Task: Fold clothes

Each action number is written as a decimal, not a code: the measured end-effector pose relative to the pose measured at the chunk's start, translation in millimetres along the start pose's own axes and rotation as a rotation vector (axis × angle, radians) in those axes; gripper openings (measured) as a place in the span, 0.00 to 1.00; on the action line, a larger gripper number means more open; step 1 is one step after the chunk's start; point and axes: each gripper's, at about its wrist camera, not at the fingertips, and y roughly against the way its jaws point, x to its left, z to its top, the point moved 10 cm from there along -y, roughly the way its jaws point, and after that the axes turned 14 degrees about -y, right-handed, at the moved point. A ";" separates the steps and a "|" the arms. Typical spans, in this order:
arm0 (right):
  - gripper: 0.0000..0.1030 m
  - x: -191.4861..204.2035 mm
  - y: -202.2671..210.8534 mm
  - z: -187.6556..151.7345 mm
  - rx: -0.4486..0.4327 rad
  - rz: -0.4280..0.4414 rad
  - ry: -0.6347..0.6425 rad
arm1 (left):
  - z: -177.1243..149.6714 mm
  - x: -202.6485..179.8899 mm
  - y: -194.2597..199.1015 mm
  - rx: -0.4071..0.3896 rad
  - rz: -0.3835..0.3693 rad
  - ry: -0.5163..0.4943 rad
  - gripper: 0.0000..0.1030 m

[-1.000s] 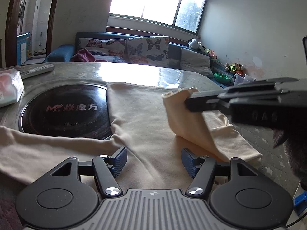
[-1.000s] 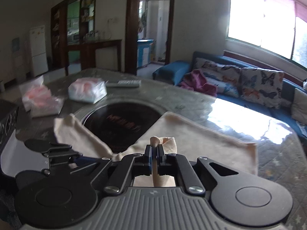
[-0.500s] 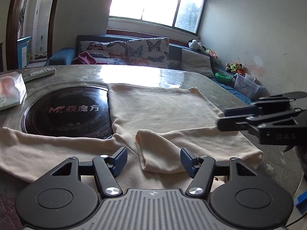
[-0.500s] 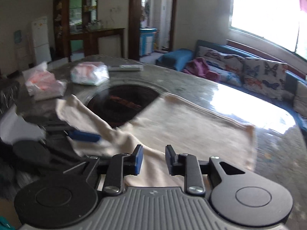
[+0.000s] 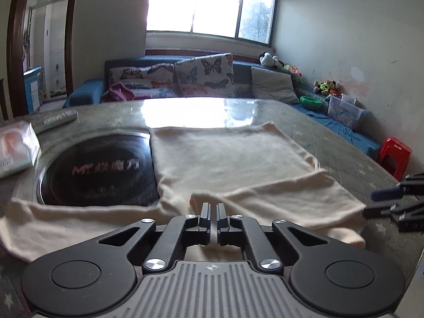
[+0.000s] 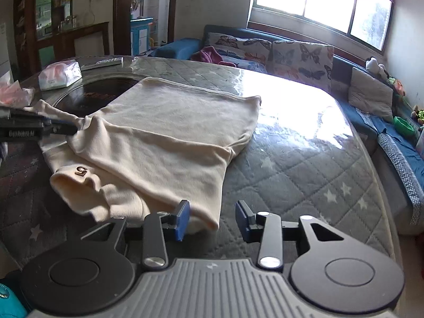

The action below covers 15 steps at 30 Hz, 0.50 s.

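A cream long-sleeved shirt (image 5: 225, 159) lies flat on the grey quilted table (image 6: 291, 172), with one sleeve folded across its near part. Its collar end, marked with a small "5" (image 6: 80, 171), points toward the near left in the right wrist view. My left gripper (image 5: 212, 209) is shut on the shirt at the end of the folded sleeve; in the right wrist view the left gripper (image 6: 71, 130) pulls creases in the shirt (image 6: 172, 122) toward its tip. My right gripper (image 6: 212, 217) stands open just off the shirt's near right corner, holding nothing.
A round black hob plate (image 5: 98, 172) is set into the table under the shirt's left sleeve. A tissue pack (image 5: 16, 145) and a remote (image 5: 59, 116) lie at the far left. A sofa with cushions (image 5: 201, 76) runs behind, and a red stool (image 5: 394, 156) stands to the right.
My right gripper carried the sleeve across the shirt, let it go and drew back to the right edge. My left gripper went from open to shut on the folded sleeve's end.
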 end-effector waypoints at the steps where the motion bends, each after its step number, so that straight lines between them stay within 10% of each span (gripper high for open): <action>1: 0.44 2.4 -0.7 0.0 -0.005 0.003 0.007 | 7.2 -0.1 1.3 -0.012 0.001 -0.009 0.01; 9: 0.48 21.8 -6.0 0.0 -0.042 0.029 0.059 | 59.6 -0.5 10.7 -0.100 -0.007 -0.048 0.01; 15: 0.47 24.0 -7.8 10.2 -0.063 0.062 0.031 | 17.3 -2.9 -5.7 0.008 -0.009 -0.031 0.03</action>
